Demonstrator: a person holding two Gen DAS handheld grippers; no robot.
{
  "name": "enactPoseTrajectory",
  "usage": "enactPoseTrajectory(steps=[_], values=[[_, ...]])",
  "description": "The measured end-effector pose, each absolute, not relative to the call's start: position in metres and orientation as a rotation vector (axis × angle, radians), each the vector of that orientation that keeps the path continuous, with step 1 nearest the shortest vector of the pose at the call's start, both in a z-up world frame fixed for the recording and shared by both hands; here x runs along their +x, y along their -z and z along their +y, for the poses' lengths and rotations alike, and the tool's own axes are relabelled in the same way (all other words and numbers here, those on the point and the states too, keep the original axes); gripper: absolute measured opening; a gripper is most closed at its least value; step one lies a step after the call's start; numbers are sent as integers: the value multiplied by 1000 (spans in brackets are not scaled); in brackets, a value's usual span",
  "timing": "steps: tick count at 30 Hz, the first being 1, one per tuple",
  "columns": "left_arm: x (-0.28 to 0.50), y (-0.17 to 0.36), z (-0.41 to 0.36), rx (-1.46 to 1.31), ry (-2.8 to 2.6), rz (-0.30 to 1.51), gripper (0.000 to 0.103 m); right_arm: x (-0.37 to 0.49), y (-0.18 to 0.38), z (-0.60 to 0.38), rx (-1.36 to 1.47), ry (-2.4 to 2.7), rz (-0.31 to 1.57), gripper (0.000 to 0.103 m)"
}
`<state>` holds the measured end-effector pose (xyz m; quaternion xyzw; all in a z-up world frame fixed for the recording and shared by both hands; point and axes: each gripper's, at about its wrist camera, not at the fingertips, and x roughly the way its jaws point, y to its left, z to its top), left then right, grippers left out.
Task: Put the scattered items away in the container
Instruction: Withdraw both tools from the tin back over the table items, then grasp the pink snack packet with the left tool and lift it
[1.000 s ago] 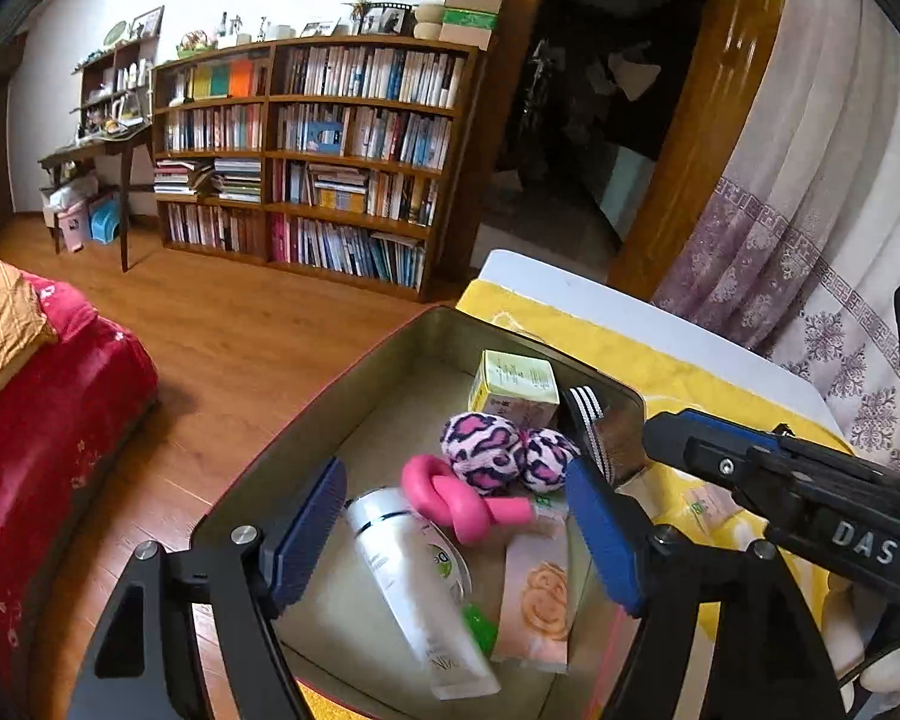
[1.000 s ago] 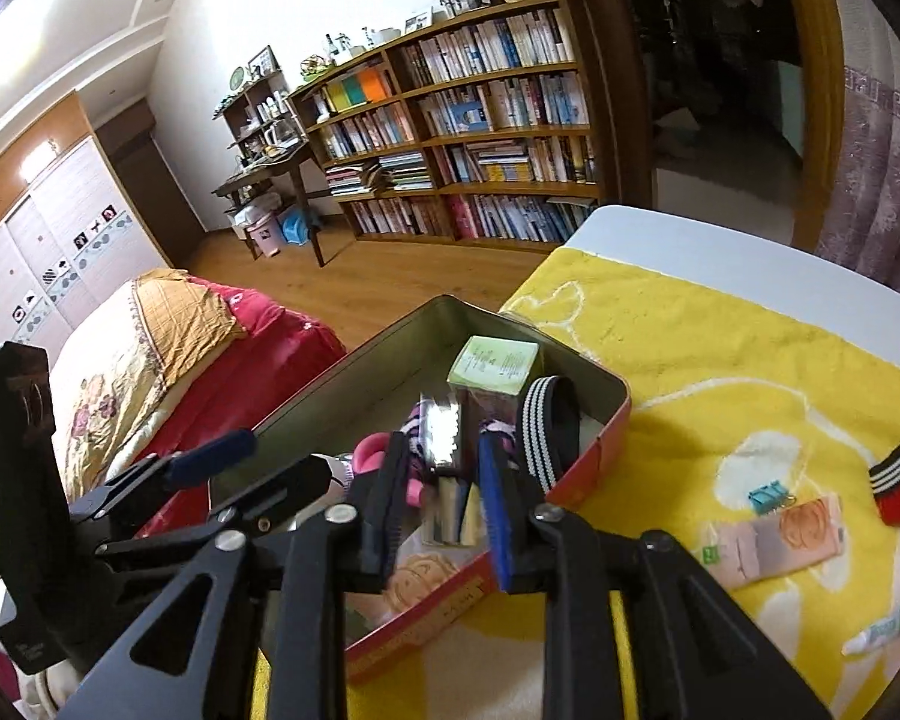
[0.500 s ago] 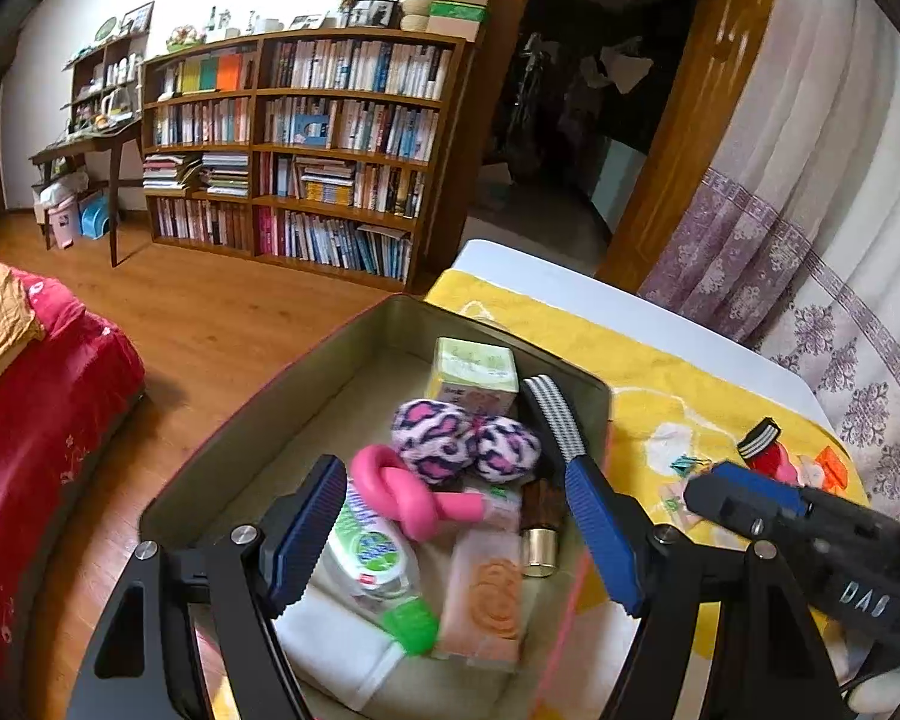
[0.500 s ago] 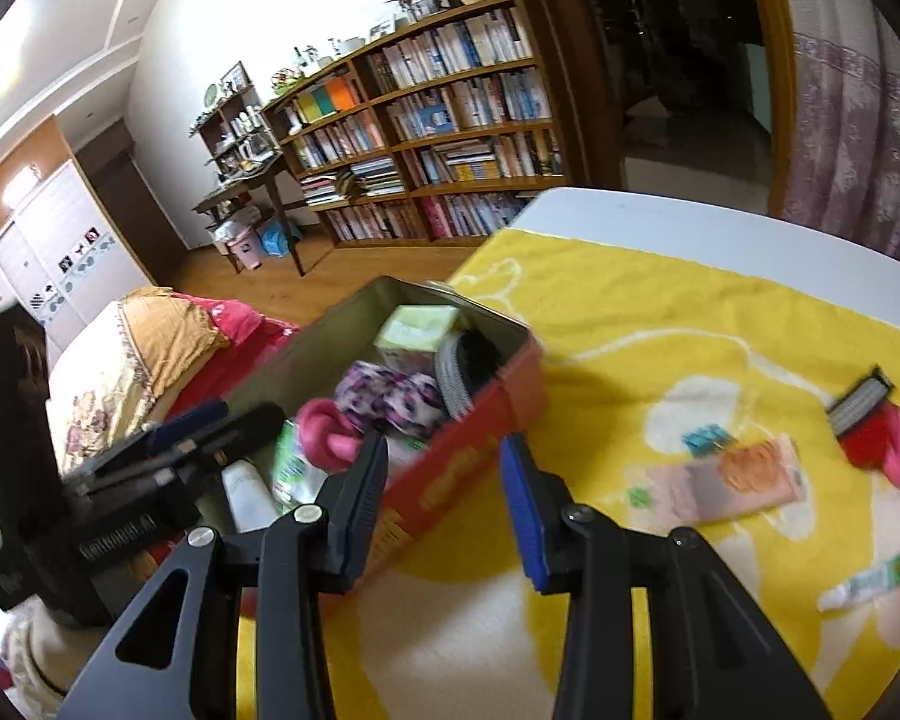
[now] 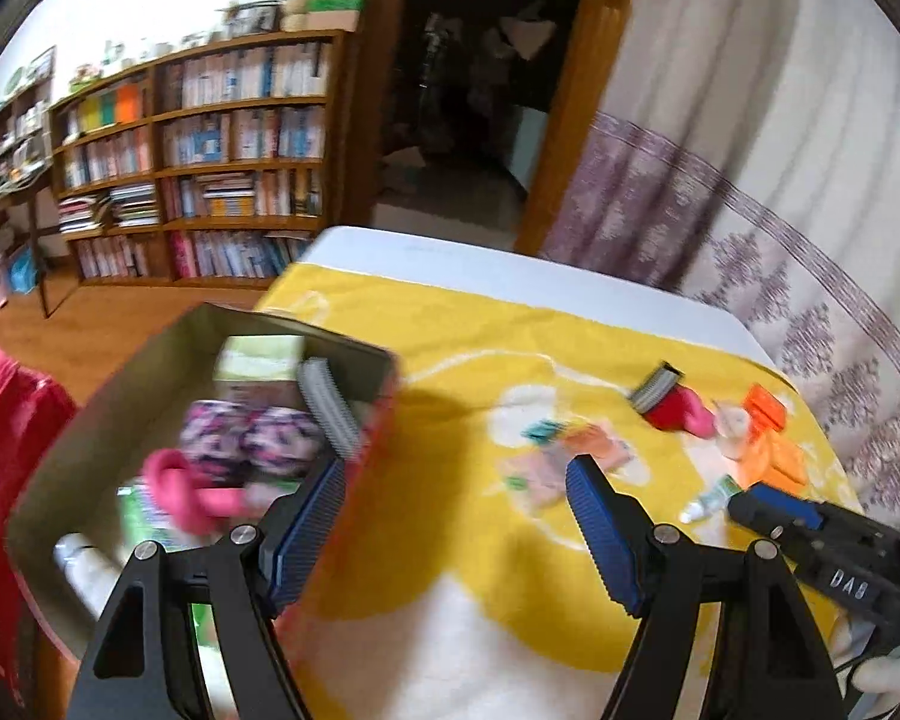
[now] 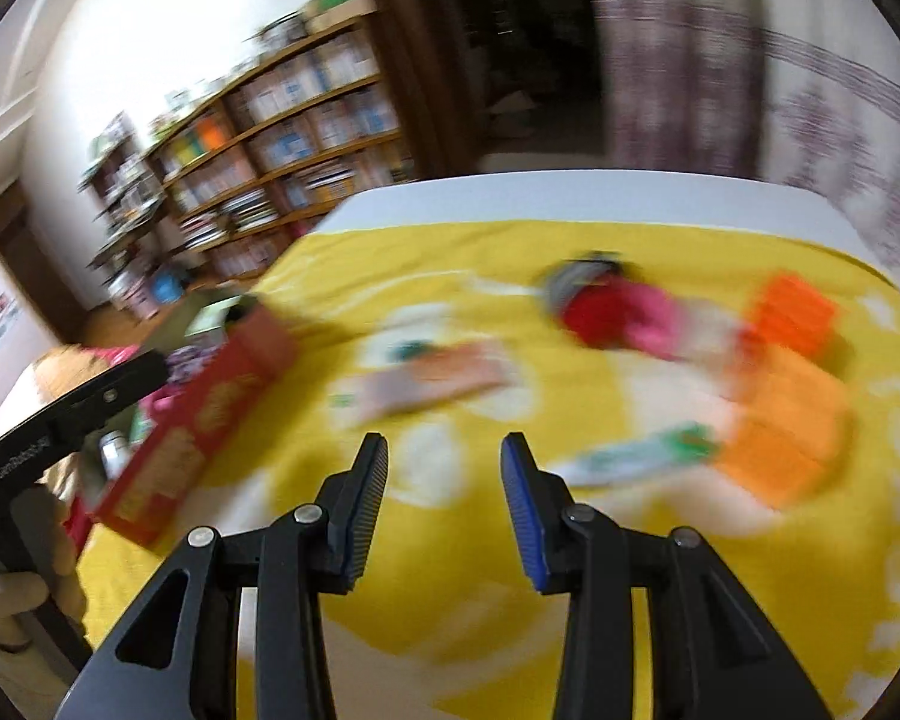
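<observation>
Right claw (image 6: 444, 498), ribbed blue pads parted, above yellow cloth (image 6: 486, 618).

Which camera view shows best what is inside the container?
The left wrist view. It looks down into the container, so the pink knotted toy and the spotted ball toy show, slightly blurred. The right wrist view shows mainly its red outer wall, blurred, with little of the contents.

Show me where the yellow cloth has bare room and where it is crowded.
Bare: the yellow cloth between the tin and the flat packet, and the near strip before both grippers. Crowded: the far right, around the red item, orange pieces and small tube.
</observation>
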<state>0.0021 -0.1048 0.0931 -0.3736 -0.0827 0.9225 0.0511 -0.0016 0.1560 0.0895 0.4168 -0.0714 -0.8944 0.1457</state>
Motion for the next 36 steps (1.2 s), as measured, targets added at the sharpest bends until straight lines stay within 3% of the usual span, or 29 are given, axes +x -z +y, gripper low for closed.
enactPoseTrajectory(steps=[3,20,36], values=[[-3,-88,-79,-1148,-2776,-206,86,3,-88,196,1224,2658,-272,44],[-52,-38,-11,-1270,-2692,84,86,-2,-62,255,1303,2661,-436,52],[-94,2,-3,-1395,-2612,123,86,-4,-55,255,1313,2622,-456,53]])
